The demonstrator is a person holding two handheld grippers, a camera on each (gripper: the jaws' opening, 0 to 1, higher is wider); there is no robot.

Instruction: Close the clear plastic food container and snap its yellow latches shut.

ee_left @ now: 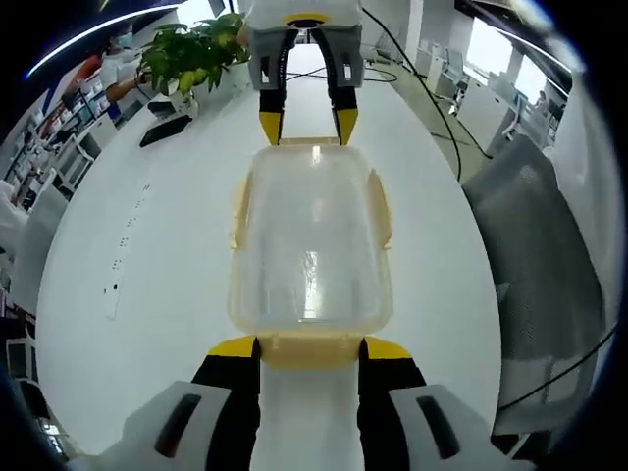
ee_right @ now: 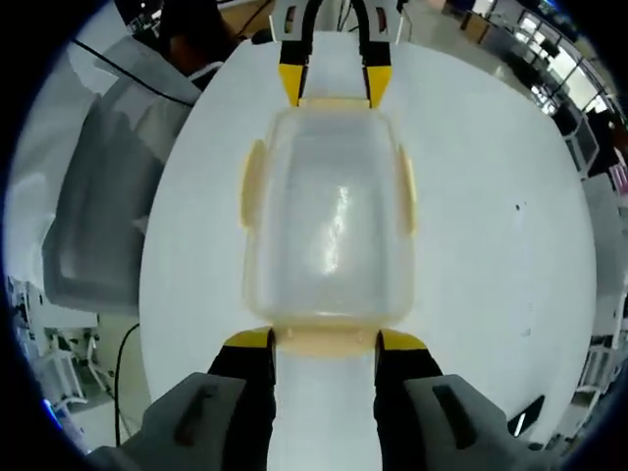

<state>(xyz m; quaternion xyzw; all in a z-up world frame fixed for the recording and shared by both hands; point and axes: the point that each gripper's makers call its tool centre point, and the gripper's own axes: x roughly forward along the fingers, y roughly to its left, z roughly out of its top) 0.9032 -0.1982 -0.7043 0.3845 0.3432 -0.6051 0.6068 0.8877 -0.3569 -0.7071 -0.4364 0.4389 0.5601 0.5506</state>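
Note:
The clear plastic container (ee_left: 312,235) lies on the white table with its lid on top. Pale yellow latches show on its long sides (ee_left: 238,211) and at its near end (ee_left: 309,350). My left gripper (ee_left: 310,348) is open, its yellow-tipped jaws on either side of that near-end latch. My right gripper (ee_left: 307,125) faces it at the far end, open around the far latch. In the right gripper view the container (ee_right: 329,216) sits between my right gripper (ee_right: 325,341) at the near latch (ee_right: 327,343) and my left gripper (ee_right: 334,85) opposite.
The round white table (ee_left: 147,245) holds a potted plant (ee_left: 191,54) and a flat black object (ee_left: 165,128) at its far side. Cables (ee_left: 432,98) trail across it. A grey mesh chair (ee_left: 535,255) (ee_right: 98,216) stands at the table's edge. Desks and people are behind.

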